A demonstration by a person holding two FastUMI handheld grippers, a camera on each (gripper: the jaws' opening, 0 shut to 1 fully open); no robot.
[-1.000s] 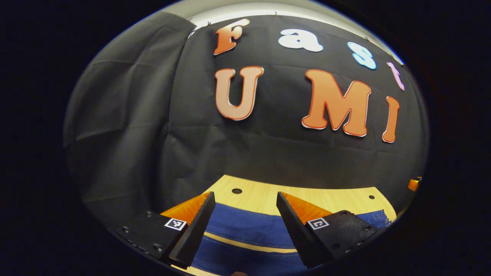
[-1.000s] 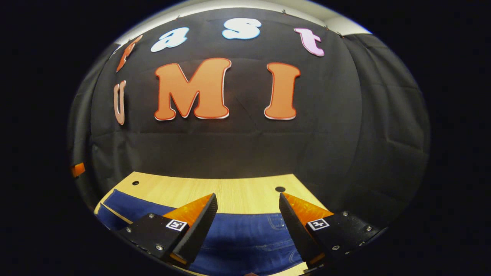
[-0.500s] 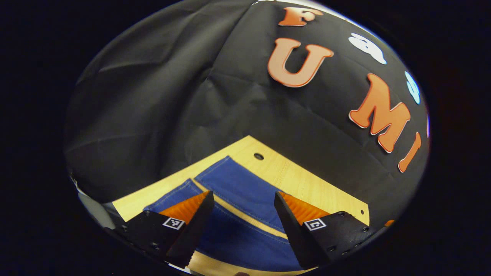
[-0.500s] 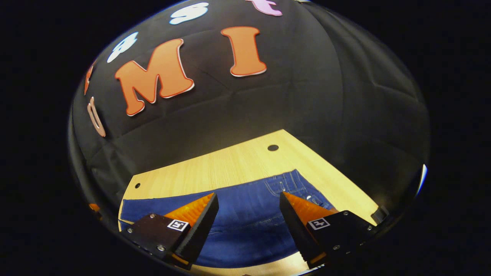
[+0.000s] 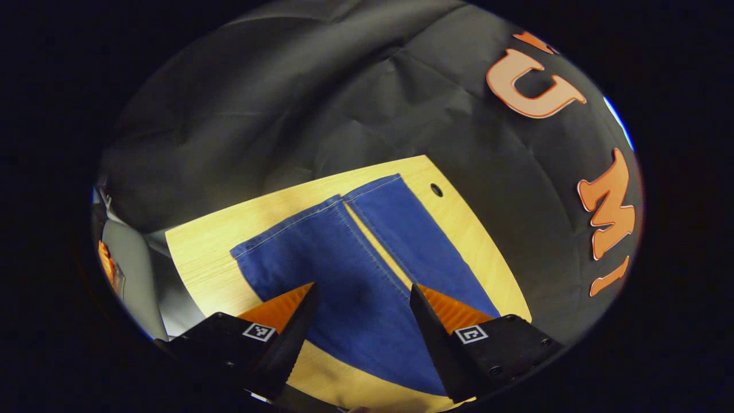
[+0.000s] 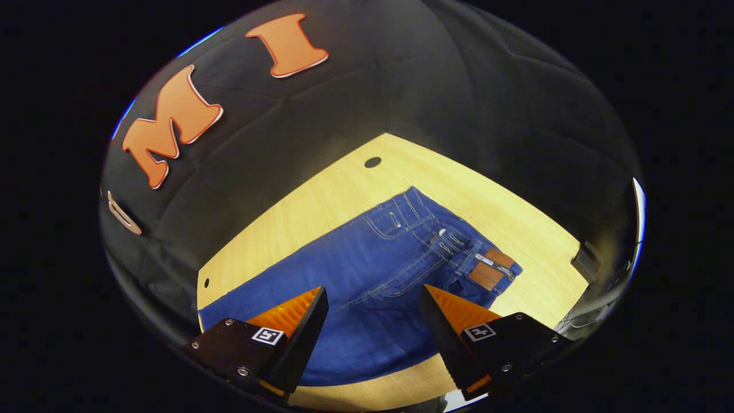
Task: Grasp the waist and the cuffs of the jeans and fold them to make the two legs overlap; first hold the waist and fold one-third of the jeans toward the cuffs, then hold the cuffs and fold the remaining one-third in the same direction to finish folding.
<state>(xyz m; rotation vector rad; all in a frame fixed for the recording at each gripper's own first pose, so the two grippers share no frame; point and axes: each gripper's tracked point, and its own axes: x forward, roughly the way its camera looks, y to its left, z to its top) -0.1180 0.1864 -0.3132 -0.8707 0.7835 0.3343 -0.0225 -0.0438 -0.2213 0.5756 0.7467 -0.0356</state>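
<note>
Blue jeans lie flat on a light wooden table. In the left gripper view the two legs (image 5: pixel 355 269) run side by side to the cuffs (image 5: pixel 321 212), with a thin strip of table between them. My left gripper (image 5: pixel 361 321) hangs above the legs, open and empty. In the right gripper view the waist (image 6: pixel 459 241) with a brown leather patch (image 6: pixel 492 268) sits to the right. My right gripper (image 6: pixel 373 324) hovers open above the seat and thigh area, holding nothing.
The wooden table (image 5: pixel 206 252) has small round holes near its far edge (image 6: pixel 373 162). Black cloth walls close in behind the table. A grey object (image 5: pixel 129 269) stands off the table's left edge in the left gripper view.
Both grippers have tilted down and risen, so more of the table and jeans shows. The left view swung toward the cuffs, the right toward the waist. Both stayed open.
</note>
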